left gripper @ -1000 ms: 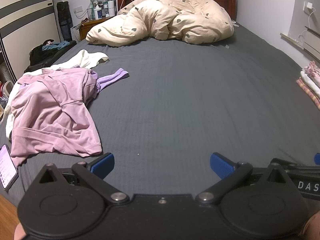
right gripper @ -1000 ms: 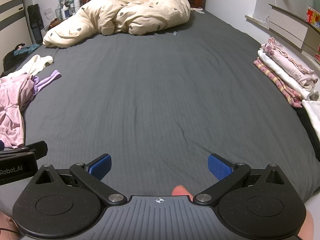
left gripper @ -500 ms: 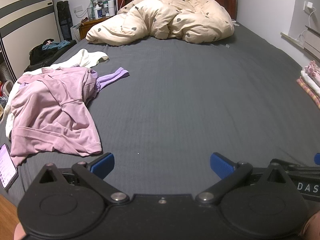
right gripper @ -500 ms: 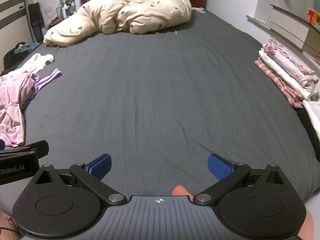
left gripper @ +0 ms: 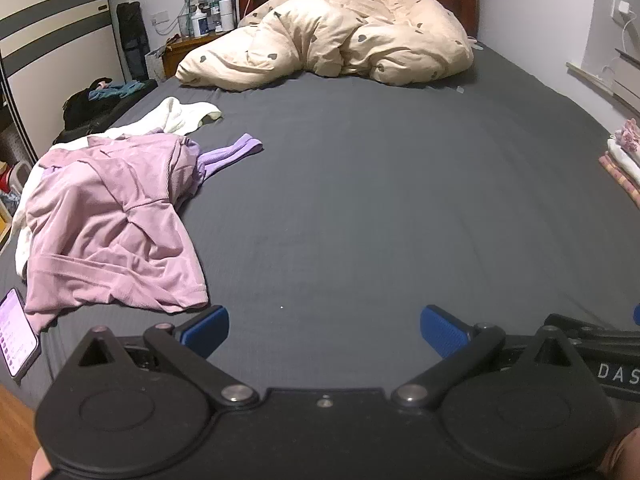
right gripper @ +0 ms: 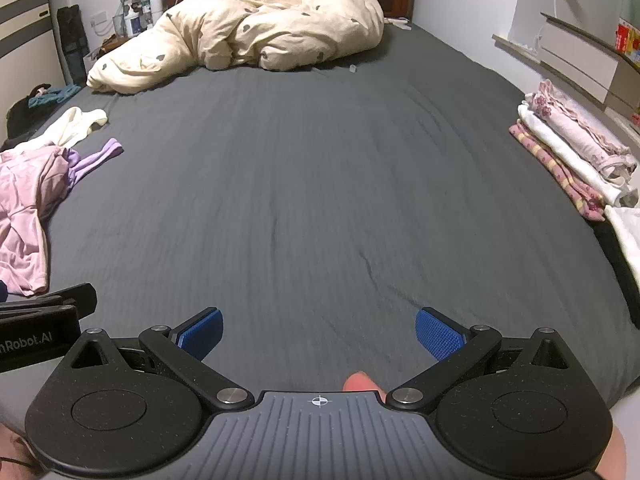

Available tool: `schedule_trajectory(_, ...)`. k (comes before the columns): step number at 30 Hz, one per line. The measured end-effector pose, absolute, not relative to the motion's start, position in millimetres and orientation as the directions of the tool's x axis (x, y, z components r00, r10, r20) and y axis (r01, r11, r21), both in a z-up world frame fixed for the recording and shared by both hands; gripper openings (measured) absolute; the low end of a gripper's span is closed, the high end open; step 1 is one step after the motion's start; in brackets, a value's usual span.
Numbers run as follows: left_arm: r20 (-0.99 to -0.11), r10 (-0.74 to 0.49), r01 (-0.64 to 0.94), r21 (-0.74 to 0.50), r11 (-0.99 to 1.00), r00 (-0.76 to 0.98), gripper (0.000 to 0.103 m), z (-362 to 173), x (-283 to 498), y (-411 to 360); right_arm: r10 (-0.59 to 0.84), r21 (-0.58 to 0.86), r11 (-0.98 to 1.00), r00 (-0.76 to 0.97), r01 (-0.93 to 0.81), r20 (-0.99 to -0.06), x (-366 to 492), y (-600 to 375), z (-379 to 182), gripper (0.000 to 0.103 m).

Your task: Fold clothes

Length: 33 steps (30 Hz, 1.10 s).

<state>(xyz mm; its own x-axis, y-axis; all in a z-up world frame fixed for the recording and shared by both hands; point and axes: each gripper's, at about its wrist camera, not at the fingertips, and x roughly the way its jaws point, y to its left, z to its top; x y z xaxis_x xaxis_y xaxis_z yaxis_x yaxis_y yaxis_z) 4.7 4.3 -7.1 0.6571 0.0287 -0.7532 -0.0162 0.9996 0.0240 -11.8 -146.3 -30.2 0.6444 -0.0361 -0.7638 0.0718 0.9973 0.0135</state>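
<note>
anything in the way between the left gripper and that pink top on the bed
Nothing visible. The left gripper is open over bare dark sheet, and the pink top lies crumpled just ahead to its left. Only a phone sits at the bed's edge beside the top's near corner, left of that path.

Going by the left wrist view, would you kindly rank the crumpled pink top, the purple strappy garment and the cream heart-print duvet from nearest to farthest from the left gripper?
From the left gripper:
1. Crumpled pink top, near left.
2. Purple strappy garment, left, further up the bed.
3. Cream heart-print duvet, at the headboard end.
</note>
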Motion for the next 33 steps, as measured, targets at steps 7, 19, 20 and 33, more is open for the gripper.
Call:
schedule_trajectory(7,-0.756,0.029,-0.042,0.002,0.999,0.654,0.103,-11,8,11,0.031,0.035,0.999,0.675,-0.007,-0.737,-7,-141,-30,0.103)
schedule_trajectory(19,-0.701,0.067,-0.189,-0.097,0.977,0.710,0.103,-16,14,63,0.333,0.176,0.939,0.649,-0.296,-0.684,8,-108,-29,0.103)
schedule_trajectory(20,-0.698,0.070,-0.206,-0.113,0.972,0.713,0.103,-17,15,70,0.360,0.200,0.929,0.640,-0.311,-0.678,10,-104,-29,0.103)
schedule_trajectory(33,-0.635,0.044,-0.281,-0.278,0.919,0.771,0.103,-34,15,135,0.426,0.078,0.870,0.662,-0.487,-0.617,40,-38,-30,0.103)
